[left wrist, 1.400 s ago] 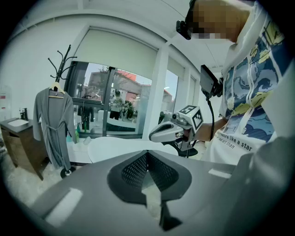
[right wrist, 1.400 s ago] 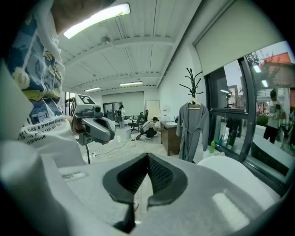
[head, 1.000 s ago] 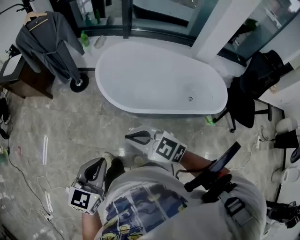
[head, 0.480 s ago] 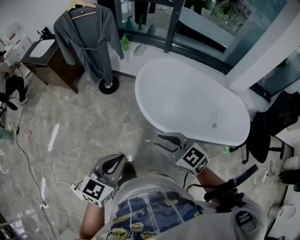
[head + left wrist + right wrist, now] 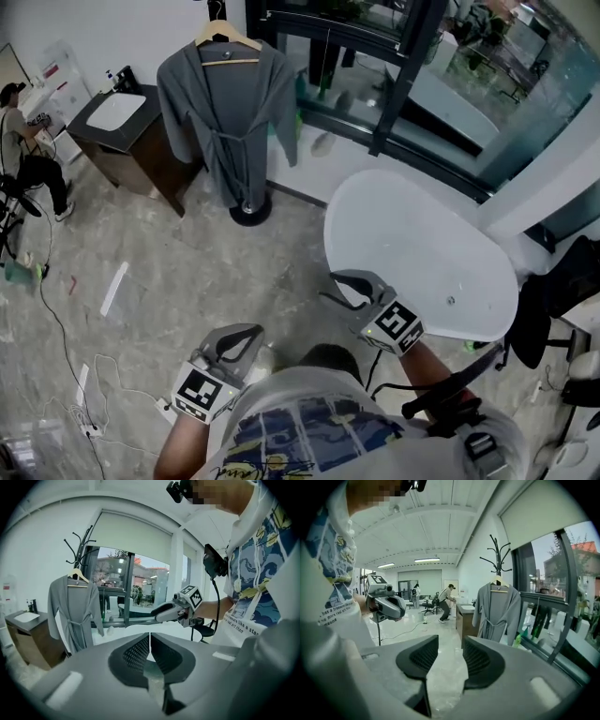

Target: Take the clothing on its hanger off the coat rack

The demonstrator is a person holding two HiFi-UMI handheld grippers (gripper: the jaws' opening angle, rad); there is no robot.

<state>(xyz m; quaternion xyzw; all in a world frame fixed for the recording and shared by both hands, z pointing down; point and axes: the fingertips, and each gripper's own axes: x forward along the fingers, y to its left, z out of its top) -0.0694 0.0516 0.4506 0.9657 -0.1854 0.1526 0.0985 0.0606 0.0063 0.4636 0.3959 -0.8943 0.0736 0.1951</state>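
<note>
A grey robe (image 5: 225, 122) hangs on a wooden hanger (image 5: 228, 39) on a black coat rack whose round base (image 5: 249, 214) stands on the marble floor, well ahead of both grippers. The left gripper view shows the robe (image 5: 71, 611) at the left; in the right gripper view the robe (image 5: 496, 611) is right of centre under the rack's hooks (image 5: 497, 550). My left gripper (image 5: 239, 337) is held close to my body, jaws shut and empty. The jaws of my right gripper (image 5: 352, 286) are opening, with nothing between them.
A white bathtub (image 5: 422, 253) lies right of the rack. A dark vanity with a sink (image 5: 131, 131) stands left of it. A person (image 5: 23, 141) is at the far left. Cables (image 5: 84, 375) trail over the floor, and a black chair (image 5: 553, 309) is at the right.
The head view has swung, so robe and rack moved from the top left corner toward the top middle and look nearer. The right gripper's jaws have parted.
</note>
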